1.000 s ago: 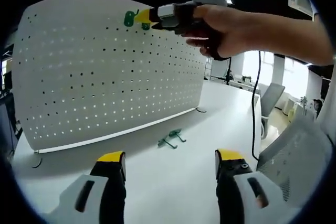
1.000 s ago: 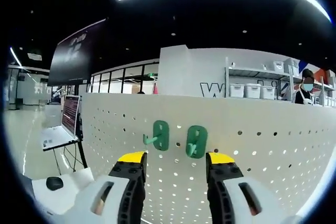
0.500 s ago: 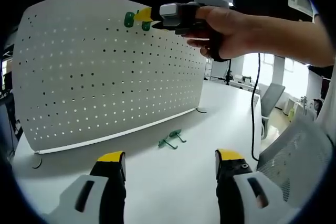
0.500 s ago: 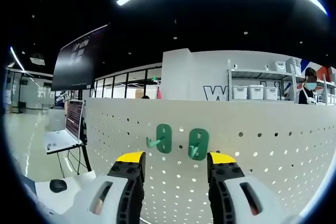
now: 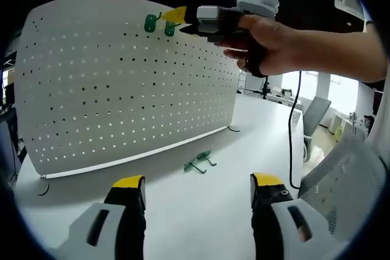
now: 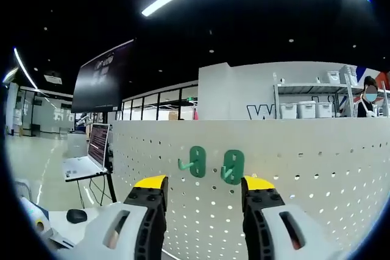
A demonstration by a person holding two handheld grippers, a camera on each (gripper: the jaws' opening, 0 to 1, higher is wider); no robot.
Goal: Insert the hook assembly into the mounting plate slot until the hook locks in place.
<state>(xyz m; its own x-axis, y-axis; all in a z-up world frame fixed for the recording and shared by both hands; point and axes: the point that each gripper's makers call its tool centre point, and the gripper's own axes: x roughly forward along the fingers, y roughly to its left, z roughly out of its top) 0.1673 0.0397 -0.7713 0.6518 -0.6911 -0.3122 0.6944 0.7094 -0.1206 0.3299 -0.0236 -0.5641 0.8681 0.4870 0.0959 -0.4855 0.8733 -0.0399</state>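
I have the tall white perforated mounting plate (image 5: 122, 83) standing upright along the back of the white bench (image 5: 201, 205), so its holes face me and hooks can be pushed straight in. 2 small green plastic hooks (image 6: 214, 165) sit side by side near its top edge, and from how they hang I judge both seated.

My right tongs (image 6: 203, 182) are held high, level with that pair. Their yellow-tipped jaws stand apart with nothing between them, and the 2 hooks appear in the gap above the tips. In the left gripper view the same tongs (image 5: 178, 16) sit just beside the hooks, and I cannot tell from there whether they touch.

My left tongs (image 5: 198, 188) hang low over the bench, jaws spread and empty. A spare green hook assembly (image 5: 198, 161) lies flat on the bench ahead of them, near the foot of the plate and well apart from both tongs. I read it as the next piece to fetch.
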